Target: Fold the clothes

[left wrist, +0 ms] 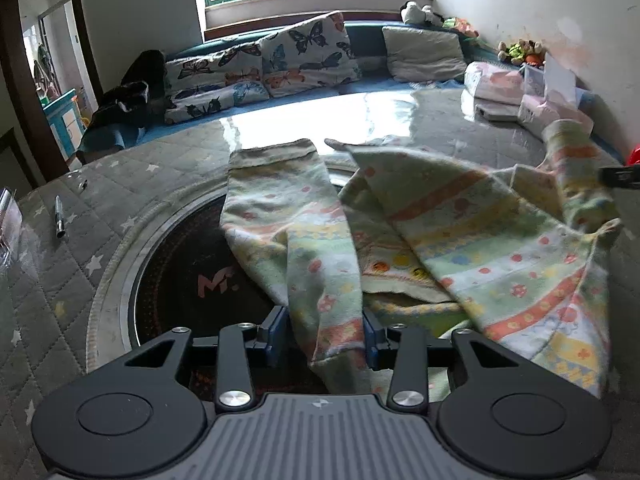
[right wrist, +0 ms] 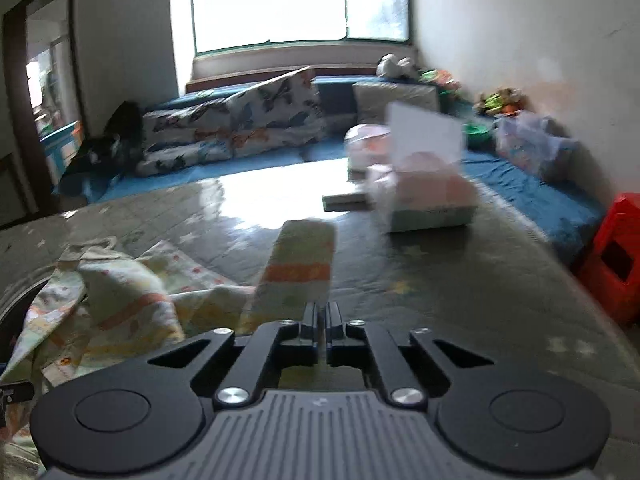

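A pale patterned garment (left wrist: pixel 460 216) is spread, rumpled, over the quilted table (left wrist: pixel 60 280). One sleeve is held between the partly closed fingers of the left gripper (left wrist: pixel 325 340). The other sleeve (right wrist: pixel 298 268) is seen only in the blurred right view, pinched by the nearly closed right gripper (right wrist: pixel 323 316). A pen (left wrist: pixel 59 216) is shown only by the left view, a red stool (right wrist: pixel 616 264) plainly only by the right.

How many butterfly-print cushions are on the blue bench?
3, as far as the left wrist view shows: one upright by the window, one left of it, one lying flat below. Others may be hidden behind them.
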Tool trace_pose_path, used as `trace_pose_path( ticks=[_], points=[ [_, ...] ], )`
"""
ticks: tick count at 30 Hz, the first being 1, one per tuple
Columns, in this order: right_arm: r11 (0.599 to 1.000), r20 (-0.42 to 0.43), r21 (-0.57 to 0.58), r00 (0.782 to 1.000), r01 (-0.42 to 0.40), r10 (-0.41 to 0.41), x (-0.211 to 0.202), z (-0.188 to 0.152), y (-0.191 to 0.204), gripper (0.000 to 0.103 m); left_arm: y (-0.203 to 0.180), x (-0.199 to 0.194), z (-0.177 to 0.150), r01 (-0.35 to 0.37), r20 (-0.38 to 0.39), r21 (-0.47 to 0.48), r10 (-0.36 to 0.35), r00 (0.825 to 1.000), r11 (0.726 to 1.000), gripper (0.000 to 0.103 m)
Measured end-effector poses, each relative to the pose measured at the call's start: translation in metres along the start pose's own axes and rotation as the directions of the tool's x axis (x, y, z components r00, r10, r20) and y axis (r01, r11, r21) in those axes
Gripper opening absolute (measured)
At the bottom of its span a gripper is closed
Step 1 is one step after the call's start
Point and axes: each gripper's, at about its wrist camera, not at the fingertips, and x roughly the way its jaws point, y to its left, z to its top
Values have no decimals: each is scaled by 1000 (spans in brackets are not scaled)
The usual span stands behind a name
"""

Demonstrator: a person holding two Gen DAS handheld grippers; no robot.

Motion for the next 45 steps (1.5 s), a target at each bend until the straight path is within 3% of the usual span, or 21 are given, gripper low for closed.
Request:
trace_pose_path(
  ticks=[2,7,10,15,19,21,23,26,32,37,38,41,45],
  points=[
    [999,13,12,999,35,-35,-10,-3,-10,2,2,1,-2,6,-9,-5,-6,1000,1000,20],
    [998,-3,13,998,67,-67,-21,-9,-25,2,4,-4,-6,10,-6,-6,-10,1000,1000,9],
    [999,11,-16,1000,28,-28,-25,-3,-13,8,6,-8,-8,16,-5,-13,-16,1000,1000,9],
    [987,3,-123,994,-106,107,-16,12,35,19,8,-13,-13,28,-7,-18,-29,1000,999,9],
    [952,-38,-214,976,-219,216,-1,22,81,31,10,-17,-14,48,-4,-23,-48,999,999,9],
    [929,-51,-263,965,-260,255,7,26,105,43,12,-19,-15,57,-1,-26,-57,998,998,9],
    [905,-66,-307,955,-294,288,15,30,128,44,13,-21,-15,64,0,-29,-64,998,998,9],
    [876,-93,-354,944,-327,315,31,32,157,54,15,-21,-18,75,-1,-39,-75,997,996,8],
    [836,-137,-431,941,-339,310,64,31,205,60,18,-21,-21,94,-2,-62,-94,996,994,8],
    [850,-138,-412,945,-328,298,67,30,203,55,20,-20,-20,102,-4,-70,-102,995,992,9],
    [853,-134,-407,946,-325,296,66,30,200,50,20,-20,-20,103,-5,-71,-104,995,992,9],
    [864,-124,-392,949,-316,291,62,30,193,17,20,-19,-20,107,-7,-75,-108,994,991,9],
    [878,-110,-372,953,-303,283,57,30,184,6,20,-19,-19,102,-7,-71,-103,995,992,13]
  ],
)
